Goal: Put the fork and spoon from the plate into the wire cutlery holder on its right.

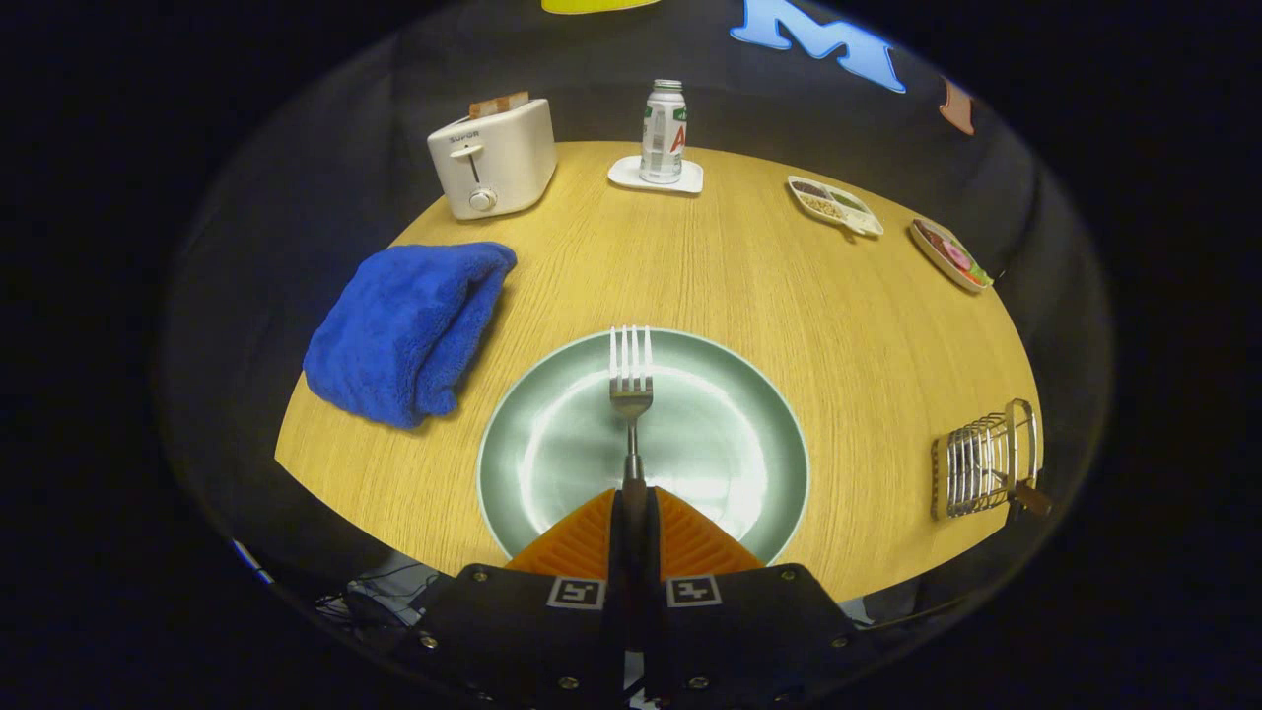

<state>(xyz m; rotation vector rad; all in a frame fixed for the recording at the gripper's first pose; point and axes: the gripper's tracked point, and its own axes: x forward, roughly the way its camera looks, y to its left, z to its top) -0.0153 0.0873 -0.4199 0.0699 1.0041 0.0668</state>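
My gripper (632,498) is shut on the handle of a metal fork (631,380), whose tines point straight ahead. The fork hangs above a pale green round plate (730,444) that lies just beyond the fingers on the wooden table. A wire cutlery holder (981,461) stands at the table's right edge, to the right of the plate, with a dark handle showing in it. No other cutlery is visible on the plate.
A folded blue towel (404,330) lies left of the plate. At the back stand a white toaster (493,158) and a can (664,133) on a white coaster. Two small dishes of food (836,205) (950,254) sit at the far right.
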